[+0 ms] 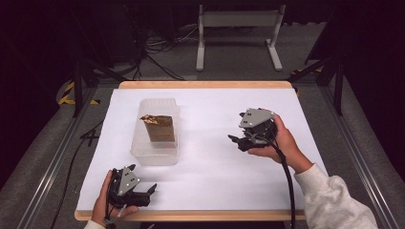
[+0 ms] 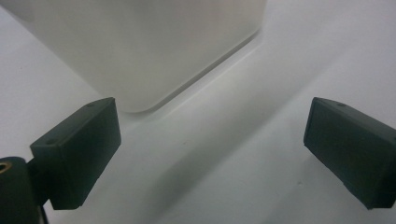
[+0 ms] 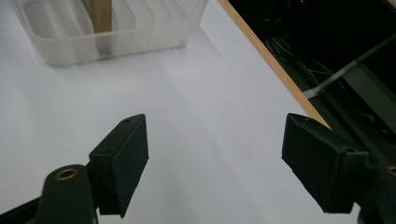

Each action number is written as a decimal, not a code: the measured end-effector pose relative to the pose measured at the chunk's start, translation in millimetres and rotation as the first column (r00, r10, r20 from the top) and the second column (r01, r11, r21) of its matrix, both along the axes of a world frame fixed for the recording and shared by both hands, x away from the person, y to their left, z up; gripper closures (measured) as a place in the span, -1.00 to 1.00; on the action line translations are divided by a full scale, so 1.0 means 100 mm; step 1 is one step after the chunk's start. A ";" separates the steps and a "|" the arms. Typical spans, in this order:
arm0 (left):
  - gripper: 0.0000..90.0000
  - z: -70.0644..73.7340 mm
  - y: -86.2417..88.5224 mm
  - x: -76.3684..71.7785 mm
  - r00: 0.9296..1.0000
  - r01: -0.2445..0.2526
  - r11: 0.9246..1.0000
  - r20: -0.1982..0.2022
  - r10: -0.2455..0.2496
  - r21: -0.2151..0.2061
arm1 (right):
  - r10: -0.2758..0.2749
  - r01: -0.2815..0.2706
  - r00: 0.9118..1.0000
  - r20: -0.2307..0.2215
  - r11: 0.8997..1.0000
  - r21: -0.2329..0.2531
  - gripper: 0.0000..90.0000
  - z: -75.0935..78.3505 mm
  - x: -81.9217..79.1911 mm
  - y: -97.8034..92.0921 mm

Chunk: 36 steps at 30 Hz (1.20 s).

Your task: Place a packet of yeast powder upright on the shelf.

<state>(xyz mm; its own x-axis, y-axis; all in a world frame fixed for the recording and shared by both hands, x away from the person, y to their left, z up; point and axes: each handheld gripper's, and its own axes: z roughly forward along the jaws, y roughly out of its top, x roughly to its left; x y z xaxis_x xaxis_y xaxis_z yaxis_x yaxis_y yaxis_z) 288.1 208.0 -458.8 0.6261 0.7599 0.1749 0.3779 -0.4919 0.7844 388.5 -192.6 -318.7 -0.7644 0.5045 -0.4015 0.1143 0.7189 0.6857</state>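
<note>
High view, table: a white sheet (image 1: 215, 157) is being seen spread over a wood-edged table (image 1: 205, 84) across the middle of the frame.
High view, container: a clear plastic container (image 1: 155, 151) is being seen left of centre, standing on the white sheet.
High view, packet: a brown packet (image 1: 158, 127) with a crumpled gold-coloured top is being kept upright inside the container.
High view, left gripper: the left gripper (image 1: 145, 192) is being held by a hand (image 1: 102, 202) at the lower left of the frame, just below the container and apart from it; its jaws are being pointed toward the right.
High view, right gripper: the right gripper (image 1: 236, 140) is being held by a hand (image 1: 282, 143) right of centre, well apart from the container, with its jaws being pointed left; a black cable (image 1: 289, 186) is being trailed down toward the bottom edge.
Left gripper view, jaws: the two jaws are being held wide apart with nothing between them but white sheet (image 2: 224, 154).
Left gripper view, container: a rounded corner of the container (image 2: 140, 51) is being shown in the upper left, near the left jaw, not touched.
Right gripper view, jaws: the jaws are being held wide apart, nothing gripped.
Right gripper view, container: the container (image 3: 140, 32) is being shown at the upper left with the packet (image 3: 99, 14) standing in it.
Right gripper view, table edge: the wooden edge (image 3: 271, 60) is being seen running diagonally at the upper right.
</note>
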 end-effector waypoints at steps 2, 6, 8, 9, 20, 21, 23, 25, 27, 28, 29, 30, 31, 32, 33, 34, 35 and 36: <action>-0.89 0.00 0.00 0.00 1.000 0.001 1.000 -0.004 -0.001 -0.002 | -0.009 0.009 1.000 0.005 1.000 -0.002 -0.49 -0.02 -0.01 -0.05; -0.89 0.00 -0.01 0.00 1.000 -0.002 1.000 0.005 0.002 0.006 | -0.021 0.021 1.000 -0.003 1.000 -0.017 -0.50 -0.06 -0.05 -0.17; -0.89 0.00 -0.01 0.00 1.000 -0.005 1.000 0.003 0.005 0.004 | -0.019 0.019 1.000 0.000 1.000 -0.010 -0.51 -0.09 -0.08 -0.24; -0.89 0.00 -0.01 0.00 1.000 -0.005 1.000 0.000 0.005 0.005 | -0.023 0.023 1.000 0.000 1.000 -0.011 -0.53 -0.10 -0.09 -0.26; -0.89 -0.01 -0.02 0.01 1.000 -0.001 1.000 -0.001 0.001 0.007 | -0.088 0.088 0.996 0.003 0.996 0.009 -0.60 -0.31 -0.22 -0.57; -0.89 -0.01 -0.02 0.01 1.000 -0.001 1.000 -0.001 0.001 0.007 | -0.100 0.100 0.995 0.001 0.995 0.019 -0.60 -0.33 -0.23 -0.61; -0.89 -0.01 -0.03 0.01 1.000 -0.003 1.000 -0.005 0.003 0.004 | -0.106 0.106 0.994 -0.013 0.994 0.033 -0.62 -0.37 -0.25 -0.68; -0.89 -0.01 -0.03 0.01 1.000 0.000 1.000 -0.003 0.000 0.007 | -0.119 0.120 0.993 -0.014 0.992 0.041 -0.65 -0.41 -0.27 -0.76; -0.89 -0.01 -0.03 0.01 1.000 0.001 1.000 -0.003 -0.001 0.008 | -0.122 0.123 0.992 -0.020 0.991 0.049 -0.66 -0.42 -0.28 -0.80; -0.89 -0.01 -0.03 0.01 1.000 -0.001 1.000 -0.006 0.001 0.004 | -0.120 0.121 0.992 -0.030 0.991 0.059 -0.66 -0.43 -0.29 -0.84; -0.89 -0.01 -0.03 0.01 1.000 -0.001 1.000 -0.006 0.001 0.003 | -0.136 0.137 0.990 -0.027 0.987 0.077 -0.68 -0.44 -0.32 -0.93; -0.89 -0.01 -0.03 0.01 1.000 -0.002 1.000 -0.005 0.002 0.004 | -0.136 0.137 0.990 -0.027 0.987 0.077 -0.68 -0.44 -0.32 -0.93; -0.89 -0.01 -0.03 0.02 1.000 0.000 1.000 -0.002 0.000 0.009 | -0.138 0.139 0.990 -0.028 0.987 0.082 -0.69 -0.45 -0.33 -0.97; -0.89 -0.01 -0.03 0.02 1.000 0.000 1.000 -0.004 0.000 0.010 | -0.146 0.147 0.989 -0.023 0.984 0.103 -0.70 -0.47 -0.37 -1.06; -0.89 -0.01 -0.03 0.02 1.000 0.000 1.000 -0.006 0.000 0.006 | -0.145 0.147 0.989 -0.024 0.983 0.113 -0.71 -0.49 -0.39 -1.09; -0.89 -0.01 -0.03 0.02 1.000 0.003 1.000 -0.006 -0.003 0.008 | -0.145 0.147 0.989 -0.026 0.981 0.125 -0.71 -0.50 -0.40 -1.14; -0.89 -0.01 -0.03 0.02 1.000 0.003 1.000 -0.006 -0.003 0.008 | -0.145 0.147 0.989 -0.026 0.981 0.125 -0.71 -0.50 -0.40 -1.14; -0.89 -0.01 -0.04 0.03 1.000 0.001 1.000 -0.010 -0.001 0.011 | -0.156 0.156 0.988 -0.017 0.976 0.151 -0.73 -0.55 -0.45 -1.23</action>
